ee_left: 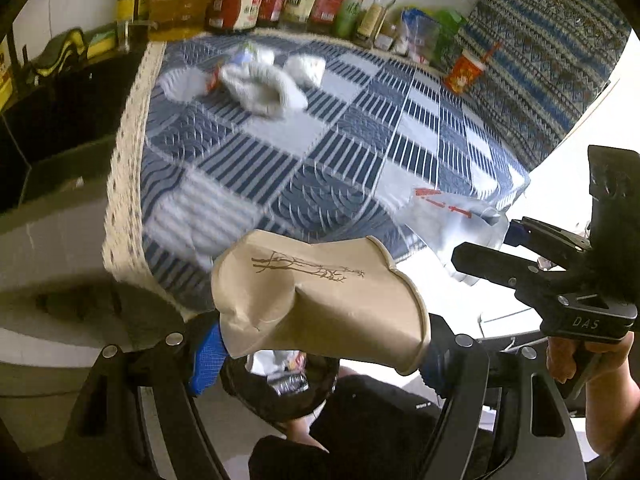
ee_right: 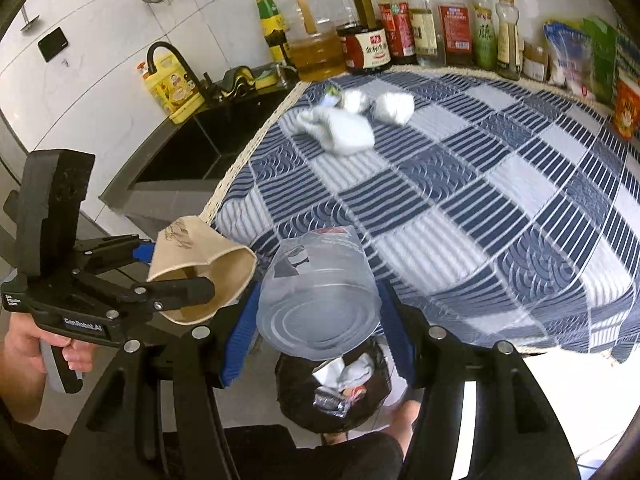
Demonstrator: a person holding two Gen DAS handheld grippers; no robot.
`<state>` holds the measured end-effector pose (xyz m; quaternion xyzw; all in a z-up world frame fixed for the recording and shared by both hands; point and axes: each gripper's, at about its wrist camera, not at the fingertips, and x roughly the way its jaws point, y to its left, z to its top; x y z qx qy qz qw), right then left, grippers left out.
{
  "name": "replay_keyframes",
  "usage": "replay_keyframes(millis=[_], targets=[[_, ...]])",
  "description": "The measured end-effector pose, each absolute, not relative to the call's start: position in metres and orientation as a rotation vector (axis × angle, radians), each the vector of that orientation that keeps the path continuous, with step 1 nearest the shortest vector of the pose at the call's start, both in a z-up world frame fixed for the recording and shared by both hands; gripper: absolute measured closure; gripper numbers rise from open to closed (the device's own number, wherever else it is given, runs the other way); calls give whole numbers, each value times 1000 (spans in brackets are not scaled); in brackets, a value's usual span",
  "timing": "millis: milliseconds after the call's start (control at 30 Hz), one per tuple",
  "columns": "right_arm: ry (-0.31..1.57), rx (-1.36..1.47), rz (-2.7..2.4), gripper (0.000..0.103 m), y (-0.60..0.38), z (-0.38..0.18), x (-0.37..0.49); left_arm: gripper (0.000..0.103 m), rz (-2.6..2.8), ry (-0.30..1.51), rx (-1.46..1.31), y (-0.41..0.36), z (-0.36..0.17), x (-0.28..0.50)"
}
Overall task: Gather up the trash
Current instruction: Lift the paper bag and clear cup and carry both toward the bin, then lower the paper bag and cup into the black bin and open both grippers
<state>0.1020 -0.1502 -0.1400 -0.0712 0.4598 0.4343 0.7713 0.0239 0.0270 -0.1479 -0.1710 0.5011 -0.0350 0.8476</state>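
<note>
Off the near edge of the bench [ee_right: 500, 168], above a dark bin [ee_right: 340, 392] already holding wrappers, the left claw [ee_left: 320, 344] gripped a crumpled paper cup [ee_left: 316, 300] and the right claw [ee_right: 320, 320] clamped a clear plastic cup [ee_right: 320, 292]. Crumpled tissues [ee_right: 344, 128] lay far back on the checked cloth, before a row of bottles [ee_right: 420, 20]. A dark sink [ee_right: 192, 148] sat left.

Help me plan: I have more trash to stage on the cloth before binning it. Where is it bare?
The checked cloth is bare from the crumpled tissues to its near edge, and rightward to the red cup. The back edge is packed with bottles; the tissues fill the far left corner.
</note>
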Motion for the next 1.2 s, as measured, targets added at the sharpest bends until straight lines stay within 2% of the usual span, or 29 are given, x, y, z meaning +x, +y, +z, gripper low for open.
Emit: replay_keyframes(millis=[767,1200], targets=[[1279,-100,968,44,-157,-249,88,28,14,1314,-486,13,-268,-17],[1446,-20,923,44,-159,-336,93,28,68,1449,-537,9,-338,-18]])
